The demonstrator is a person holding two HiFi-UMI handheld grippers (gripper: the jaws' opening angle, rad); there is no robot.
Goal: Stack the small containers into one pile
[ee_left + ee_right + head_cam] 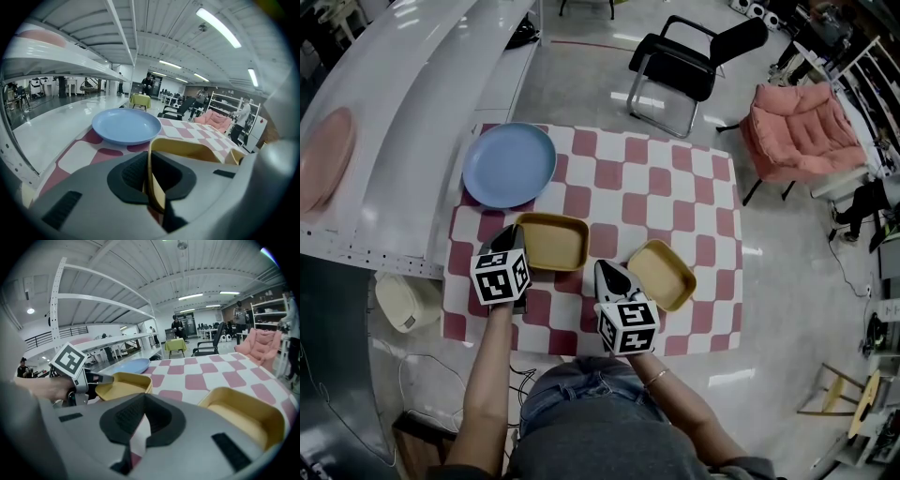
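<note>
One yellow container (187, 151) between left jaws

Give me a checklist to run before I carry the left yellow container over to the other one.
1. Left tool grips the left container: ok, jaws closed on its near wall.
2. Right tool empty: ok, only cloth shows between its parted jaws.
3. Right container ready to receive: ok, upright and empty.
4. Path between the containers: ok, only checked cloth there.
5. Blue plate out of the way: ok, it lies beyond the left container.
6. Left container already off the cloth: cannot tell.
</note>
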